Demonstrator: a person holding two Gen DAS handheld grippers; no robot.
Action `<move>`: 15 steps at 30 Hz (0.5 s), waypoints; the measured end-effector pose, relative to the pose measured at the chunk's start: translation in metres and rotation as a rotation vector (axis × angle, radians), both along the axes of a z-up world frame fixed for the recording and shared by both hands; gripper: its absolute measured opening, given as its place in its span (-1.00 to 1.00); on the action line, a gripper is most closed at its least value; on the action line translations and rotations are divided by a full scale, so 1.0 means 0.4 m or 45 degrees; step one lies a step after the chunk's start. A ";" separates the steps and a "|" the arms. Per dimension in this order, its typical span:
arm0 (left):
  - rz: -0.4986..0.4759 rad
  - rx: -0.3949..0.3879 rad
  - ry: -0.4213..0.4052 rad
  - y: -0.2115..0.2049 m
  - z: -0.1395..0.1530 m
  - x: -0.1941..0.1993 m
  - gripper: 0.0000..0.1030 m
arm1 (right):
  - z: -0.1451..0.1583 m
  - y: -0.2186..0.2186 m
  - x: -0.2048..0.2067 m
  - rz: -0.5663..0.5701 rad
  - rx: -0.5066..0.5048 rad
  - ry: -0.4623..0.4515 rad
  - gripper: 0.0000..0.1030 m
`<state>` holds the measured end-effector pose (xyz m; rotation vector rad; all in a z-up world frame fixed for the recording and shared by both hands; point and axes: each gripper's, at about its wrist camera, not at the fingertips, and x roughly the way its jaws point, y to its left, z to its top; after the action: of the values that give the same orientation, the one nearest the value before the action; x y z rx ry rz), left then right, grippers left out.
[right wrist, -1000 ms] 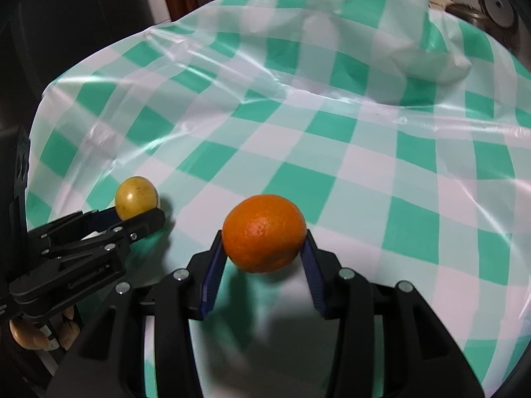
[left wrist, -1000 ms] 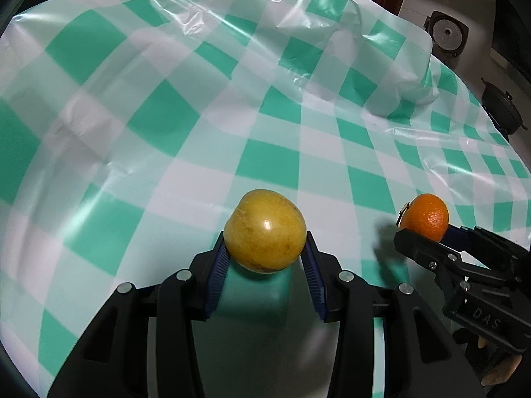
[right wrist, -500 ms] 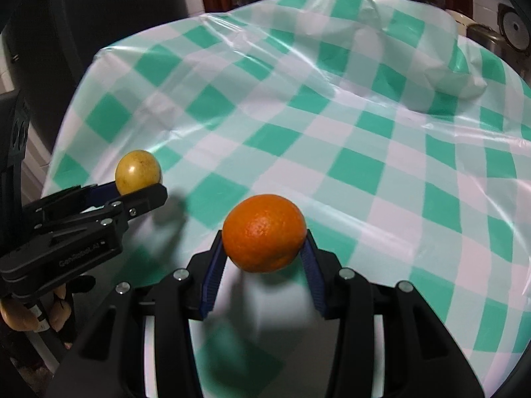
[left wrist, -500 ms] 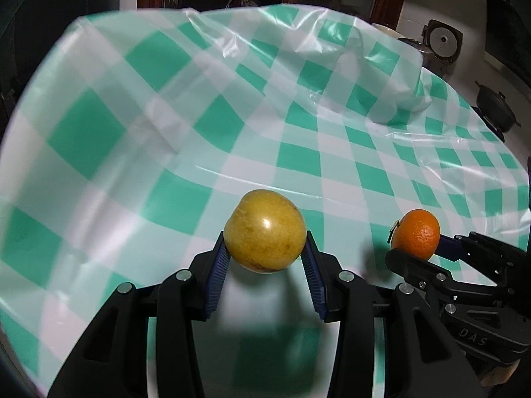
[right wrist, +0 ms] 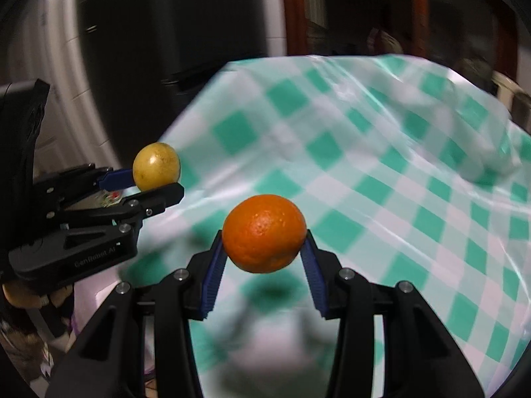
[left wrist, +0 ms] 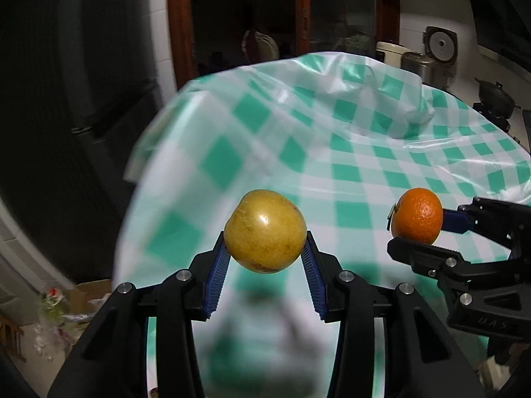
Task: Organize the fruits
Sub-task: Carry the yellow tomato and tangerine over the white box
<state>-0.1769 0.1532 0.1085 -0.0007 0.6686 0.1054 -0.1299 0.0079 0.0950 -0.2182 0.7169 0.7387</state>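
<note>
Green-and-white checked plastic tablecloth [left wrist: 348, 152] fills the room's foreground, with no basket or bowl in sight. Both fruits ride clear above it, seemingly in transit. The left gripper [left wrist: 265, 258] pinches the yellow fruit [left wrist: 265, 230] across its wider sides; the right gripper [right wrist: 264, 258] clamps the orange [right wrist: 264, 232], stem end turned leftward in the left camera.
</note>
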 end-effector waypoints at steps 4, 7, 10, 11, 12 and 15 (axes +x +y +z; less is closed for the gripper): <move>0.069 0.002 -0.007 0.082 0.008 -0.096 -0.18 | 0.020 0.090 -0.082 0.140 -0.009 -0.049 -0.11; 0.118 -0.001 -0.017 0.133 0.013 -0.163 -0.18 | 0.038 0.138 -0.131 0.221 -0.007 -0.070 -0.11; 0.157 -0.024 -0.024 0.178 0.009 -0.229 -0.18 | 0.049 0.195 -0.183 0.301 -0.025 -0.082 -0.11; 0.172 -0.036 -0.027 0.194 0.004 -0.256 -0.18 | 0.049 0.217 -0.206 0.336 -0.035 -0.082 -0.11; 0.181 -0.044 -0.029 0.205 0.000 -0.277 -0.18 | 0.047 0.233 -0.224 0.362 -0.046 -0.083 -0.11; 0.241 -0.059 -0.028 0.252 -0.030 -0.357 -0.18 | 0.028 0.290 -0.296 0.475 -0.096 -0.094 -0.11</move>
<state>-0.3198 0.2542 0.0964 -0.1097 0.6478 0.2719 -0.2483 0.1240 0.1064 -0.4535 0.6412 1.0534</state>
